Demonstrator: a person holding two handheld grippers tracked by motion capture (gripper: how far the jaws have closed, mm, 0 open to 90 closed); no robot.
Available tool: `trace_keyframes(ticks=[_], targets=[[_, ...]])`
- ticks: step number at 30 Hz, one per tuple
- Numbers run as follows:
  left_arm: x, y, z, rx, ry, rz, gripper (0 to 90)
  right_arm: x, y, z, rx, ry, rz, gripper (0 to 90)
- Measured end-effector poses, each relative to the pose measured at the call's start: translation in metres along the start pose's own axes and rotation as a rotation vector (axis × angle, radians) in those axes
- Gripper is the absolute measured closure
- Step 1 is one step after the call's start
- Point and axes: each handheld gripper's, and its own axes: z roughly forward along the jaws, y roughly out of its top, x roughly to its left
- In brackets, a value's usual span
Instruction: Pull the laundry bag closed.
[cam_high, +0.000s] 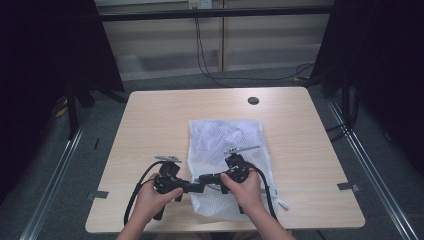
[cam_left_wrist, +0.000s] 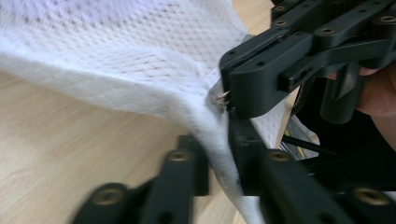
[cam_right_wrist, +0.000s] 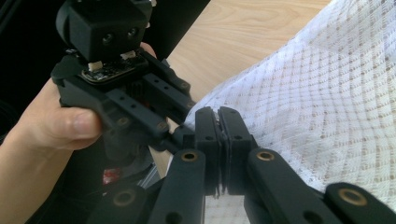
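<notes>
White mesh bag (cam_high: 225, 150) w/ diamond weave, black grippers, light wood-grain table (cam_high: 150, 130), grey floor.

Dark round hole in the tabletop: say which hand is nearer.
Right. The right hand is almost in line with the hole, over the white mesh bag; the left hand lies farther left.

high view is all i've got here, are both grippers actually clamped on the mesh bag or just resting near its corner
Observer: The right gripper has its jaws shut together on the mesh bag; its edge is pinched between them.
Operator: and the left one
Observer: The left gripper has a fold of the bag's edge running between its jaws.
Operator: anything metal at that spot, a zip maybe
Observer: A small metal piece pokes out right at the right gripper's jaw tip; I cannot tell whether it is a zip pull.
</notes>
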Motion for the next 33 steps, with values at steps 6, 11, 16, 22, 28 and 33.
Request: trace_keyframes(ticks=[6, 11, 16, 22, 28, 33], targets=[[-0.001, 0.0, 0.003, 0.019, -0.004, -0.03, 88.0, -0.002, -0.001, -0.002, 0.009, 0.004, 0.009, 87.7], [0.001, 0.0, -0.003, -0.01, 0.0, -0.049, 88.4, -0.005, -0.002, -0.009, 0.011, 0.002, 0.013, 87.8], [0.0, 0.001, -0.003, -0.011, -0.006, -0.045, 88.3, -0.01, -0.004, -0.018, 0.005, 0.002, 0.037, 87.8], [0.004, 0.001, -0.011, -0.035, 0.033, -0.052, 88.4, -0.013, -0.005, -0.022, 0.007, -0.024, 0.026, 87.7], [0.003, 0.001, -0.013, -0.042, 0.0, -0.065, 88.4, -0.019, -0.007, -0.036, -0.009, -0.031, 0.042, 87.8], [0.002, 0.001, -0.011, -0.034, 0.001, -0.071, 88.4, -0.02, -0.009, -0.037, -0.004, -0.032, 0.035, 87.7]])
